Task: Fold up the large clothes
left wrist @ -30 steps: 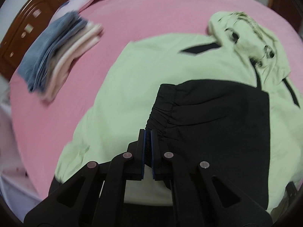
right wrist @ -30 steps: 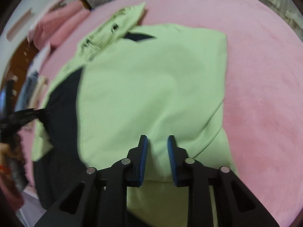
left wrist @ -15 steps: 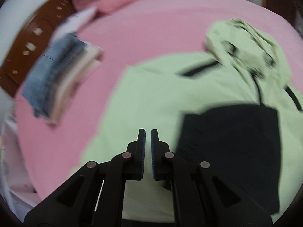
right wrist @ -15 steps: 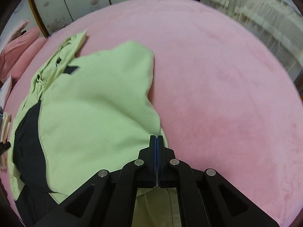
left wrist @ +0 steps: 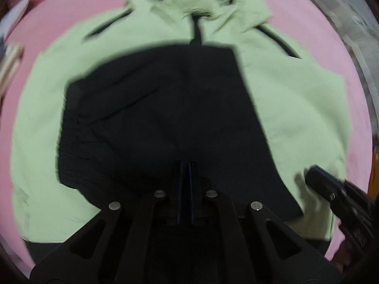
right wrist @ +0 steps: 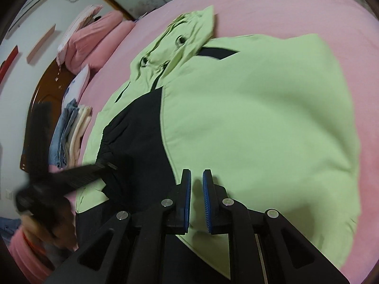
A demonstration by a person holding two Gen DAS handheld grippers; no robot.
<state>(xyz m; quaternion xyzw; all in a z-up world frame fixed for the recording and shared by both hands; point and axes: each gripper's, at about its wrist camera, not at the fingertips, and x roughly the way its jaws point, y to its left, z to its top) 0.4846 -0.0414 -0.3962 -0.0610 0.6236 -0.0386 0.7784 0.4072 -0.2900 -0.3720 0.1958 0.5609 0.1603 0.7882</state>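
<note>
Green/black jacket [right wrist: 248, 118] flat on pink bed [right wrist: 296, 11], below both grippers.
Left gripper [left wrist: 186, 168] jaws together over black panel, gripping nothing. Right gripper [right wrist: 197, 177] jaws just opening, slightly apart above green sleeve, nothing clamped.

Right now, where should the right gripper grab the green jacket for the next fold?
Probably the near hem of the jacket, just ahead of the right gripper, whose jaws have just been opening with nothing between them. Come from the near edge, pointing down: both sides look folded inward, hood at the far end, so lifting the hem toward it suits.
</note>
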